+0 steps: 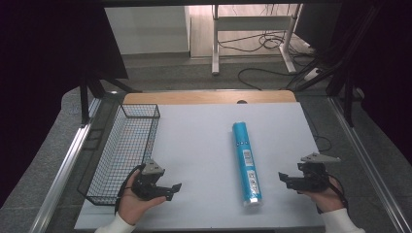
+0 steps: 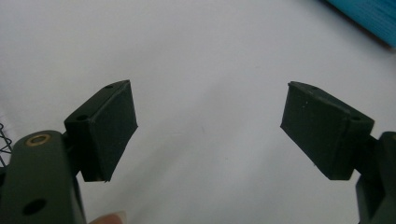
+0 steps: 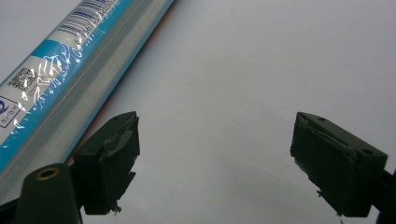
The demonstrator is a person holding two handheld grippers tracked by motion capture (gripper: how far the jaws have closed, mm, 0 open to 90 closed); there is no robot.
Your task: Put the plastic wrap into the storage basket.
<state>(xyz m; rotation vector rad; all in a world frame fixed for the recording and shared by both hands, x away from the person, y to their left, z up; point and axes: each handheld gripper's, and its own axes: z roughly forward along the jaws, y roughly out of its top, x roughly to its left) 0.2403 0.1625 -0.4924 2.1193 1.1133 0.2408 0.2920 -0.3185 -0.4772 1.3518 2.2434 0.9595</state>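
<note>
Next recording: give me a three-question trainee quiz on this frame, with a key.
1. True or false: the blue roll lies inside the wire basket.
2. Which tool is nearer the blue roll?
A. the left tool
B. the right tool
C. both touch it
3. Fill in: the jaws of both tools stand ____, with nothing between them.

Key:
1. False. It lies flat on the white table top, apart from the basket at the table's left edge.
2. B. The right tool sits close beside the roll's near end; the left tool is farther off, by the basket's near corner.
3. Open.
</note>
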